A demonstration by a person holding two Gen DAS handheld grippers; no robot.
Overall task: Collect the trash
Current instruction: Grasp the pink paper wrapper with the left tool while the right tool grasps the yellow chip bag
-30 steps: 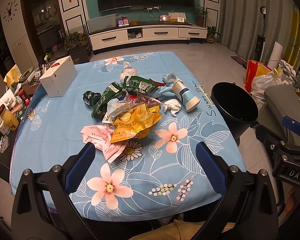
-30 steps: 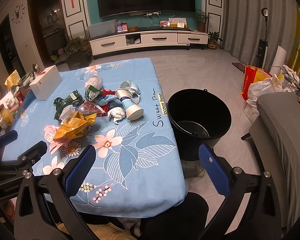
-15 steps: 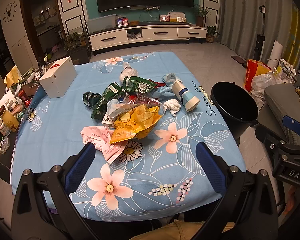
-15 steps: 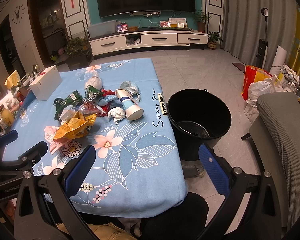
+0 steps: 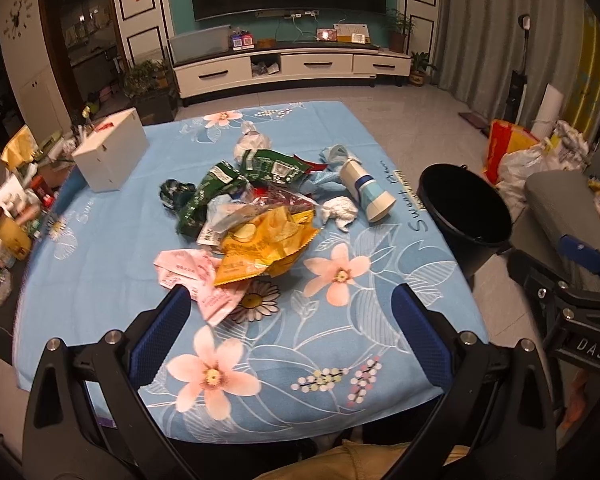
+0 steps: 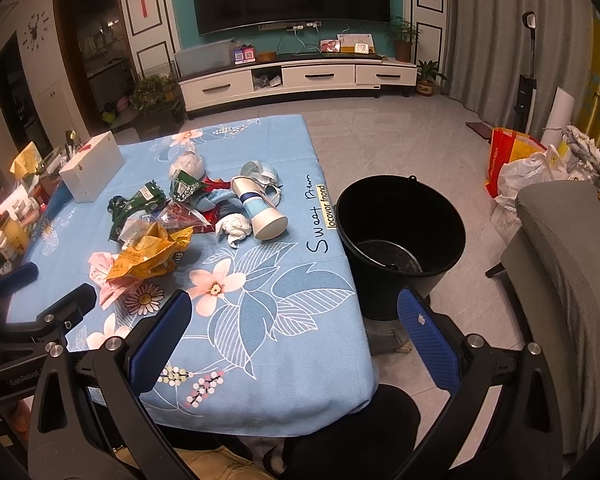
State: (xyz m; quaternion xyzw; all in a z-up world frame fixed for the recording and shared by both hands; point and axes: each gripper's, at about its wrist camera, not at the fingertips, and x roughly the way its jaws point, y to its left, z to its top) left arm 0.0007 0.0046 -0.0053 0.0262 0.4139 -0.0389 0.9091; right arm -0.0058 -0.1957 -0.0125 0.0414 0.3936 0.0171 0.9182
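Note:
A heap of trash lies mid-table on a blue floral cloth (image 5: 380,360): a yellow snack bag (image 5: 266,246), pink wrappers (image 5: 192,272), green packets (image 5: 216,188), a crumpled white tissue (image 5: 339,211) and a tipped blue-and-white paper cup (image 5: 368,192). The yellow bag (image 6: 148,252) and cup (image 6: 260,212) also show in the right wrist view. A black bucket (image 6: 400,236) stands on the floor right of the table. My left gripper (image 5: 290,316) is open and empty over the near table edge. My right gripper (image 6: 294,318) is open and empty over the near right corner.
A white box (image 5: 110,154) sits at the table's far left. Bottles and clutter (image 5: 8,220) crowd the left side. A grey chair (image 6: 572,280) stands right of the bucket, with bags (image 6: 524,164) behind it. A TV cabinet (image 6: 296,80) lines the far wall.

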